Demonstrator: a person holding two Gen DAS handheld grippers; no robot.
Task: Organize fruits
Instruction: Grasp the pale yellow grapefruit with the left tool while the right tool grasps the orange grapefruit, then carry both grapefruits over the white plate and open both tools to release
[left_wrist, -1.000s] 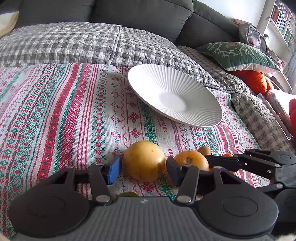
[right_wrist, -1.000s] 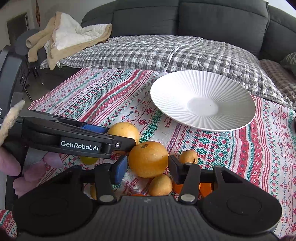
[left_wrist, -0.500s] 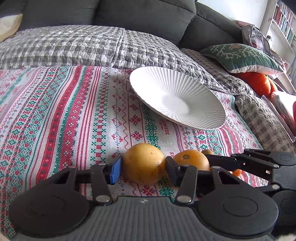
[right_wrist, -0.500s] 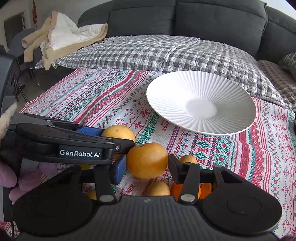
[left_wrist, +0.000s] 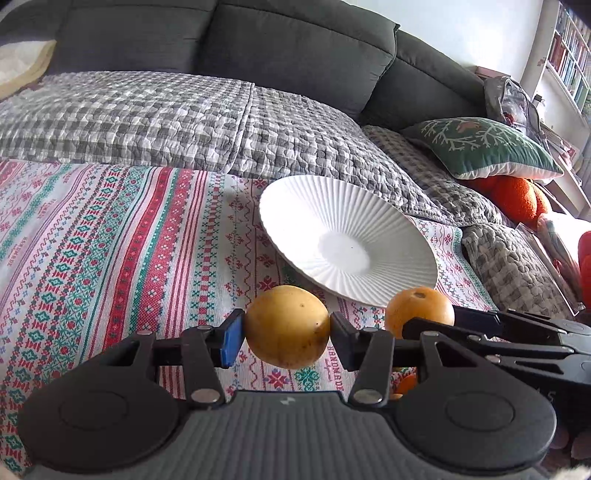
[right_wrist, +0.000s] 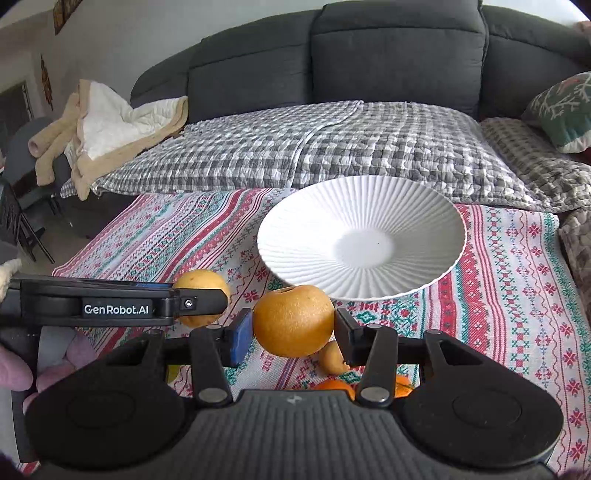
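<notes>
My left gripper (left_wrist: 286, 338) is shut on a yellow round fruit (left_wrist: 287, 326) and holds it above the patterned cloth, just short of the white ribbed plate (left_wrist: 317, 210). My right gripper (right_wrist: 293, 334) is shut on an orange (right_wrist: 293, 319) and holds it in front of the same plate (right_wrist: 406, 206). In the left wrist view the orange (left_wrist: 419, 310) and the right gripper show at the right. In the right wrist view the yellow fruit (right_wrist: 201, 282) shows at the left behind the left gripper's finger. The plate holds nothing.
Several small fruits lie on the cloth (right_wrist: 517, 295) under the right gripper, one yellowish (right_wrist: 332, 358) and orange ones (right_wrist: 332, 386). A grey checked sofa cover (right_wrist: 332, 147) lies behind the table. A green cushion (left_wrist: 480, 146) and a beige blanket (right_wrist: 110, 129) lie on the sofa.
Both grippers have lifted their fruits off the cloth and moved forward towards the plate. The small fruits stay on the cloth below.
</notes>
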